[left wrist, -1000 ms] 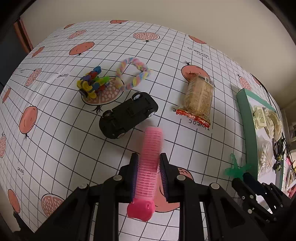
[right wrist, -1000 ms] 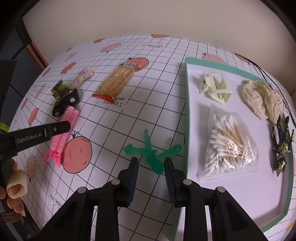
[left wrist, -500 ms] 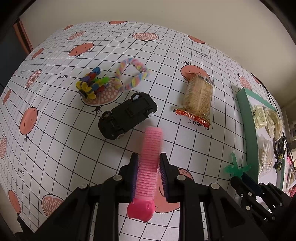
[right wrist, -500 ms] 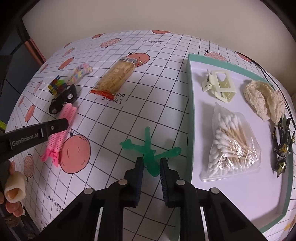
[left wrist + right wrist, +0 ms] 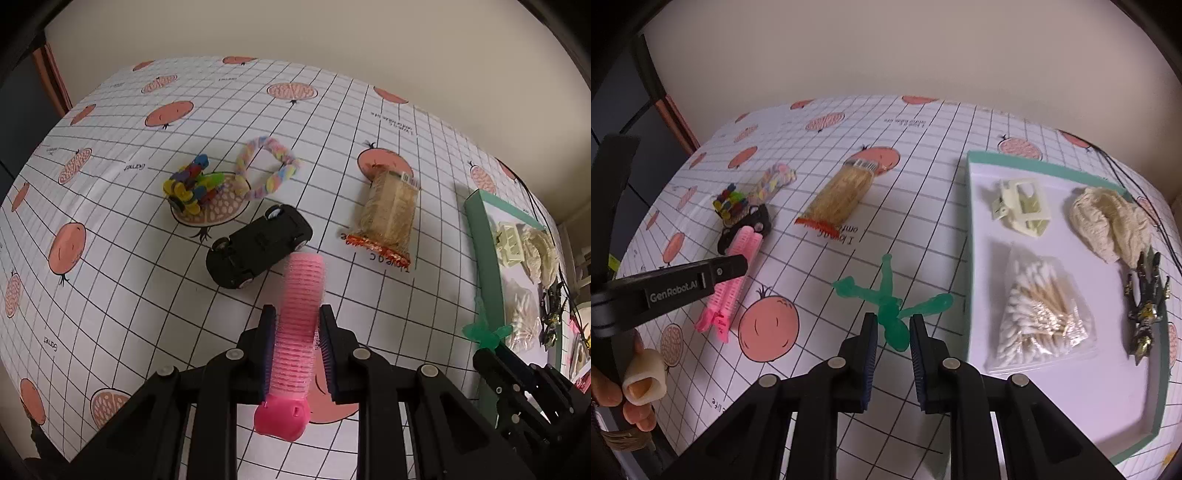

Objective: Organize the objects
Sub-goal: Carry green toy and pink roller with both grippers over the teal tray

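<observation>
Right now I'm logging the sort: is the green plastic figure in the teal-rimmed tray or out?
Out. The green plastic figure lies on the grid tablecloth, left of the teal-rimmed tray.

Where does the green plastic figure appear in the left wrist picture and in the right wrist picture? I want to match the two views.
Left wrist view: the green plastic figure is small at the right edge, beside the tray's green rim, above the right gripper's black frame.
Right wrist view: the figure lies bottom centre on the tablecloth, its lower end between the right gripper fingers.
Shared landmark: the pink hair roller.
</observation>
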A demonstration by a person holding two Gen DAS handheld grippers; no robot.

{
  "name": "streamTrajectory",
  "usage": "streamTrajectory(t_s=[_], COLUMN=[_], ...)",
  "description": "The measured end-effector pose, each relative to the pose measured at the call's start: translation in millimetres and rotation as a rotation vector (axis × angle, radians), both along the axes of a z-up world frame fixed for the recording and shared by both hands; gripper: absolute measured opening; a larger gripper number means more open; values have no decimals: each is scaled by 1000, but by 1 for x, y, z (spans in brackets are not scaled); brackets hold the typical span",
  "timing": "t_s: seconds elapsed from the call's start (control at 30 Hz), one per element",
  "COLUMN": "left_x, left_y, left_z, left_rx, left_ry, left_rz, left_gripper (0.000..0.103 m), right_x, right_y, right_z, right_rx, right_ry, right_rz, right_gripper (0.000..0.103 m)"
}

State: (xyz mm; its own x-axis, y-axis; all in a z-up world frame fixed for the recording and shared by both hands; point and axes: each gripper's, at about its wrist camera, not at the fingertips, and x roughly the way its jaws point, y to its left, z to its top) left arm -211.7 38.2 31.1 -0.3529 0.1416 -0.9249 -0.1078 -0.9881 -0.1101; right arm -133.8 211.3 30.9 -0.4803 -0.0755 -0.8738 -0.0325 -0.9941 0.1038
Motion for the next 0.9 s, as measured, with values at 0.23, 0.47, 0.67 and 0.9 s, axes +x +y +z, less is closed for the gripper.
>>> streamTrajectory(t_s=[0.23, 0.47, 0.67, 0.9], left_x=[5, 13, 25, 48], left_y=[3, 21, 48, 93], left_z=[10, 20, 30, 43], left_rx=[19, 45, 92, 168], left_ry=[33, 69, 91, 102], left_rz=[6, -21, -81, -178], left_gripper=[24, 24, 24, 24], right_x=[4, 14, 26, 42], right_y=[14, 41, 74, 115], right_z=[13, 22, 27, 29], right_rx=[-6, -10, -11, -21], right_ry=[55, 81, 88, 82], right_rz=[-42, -106, -174, -254], right_gripper=[19, 19, 19, 19])
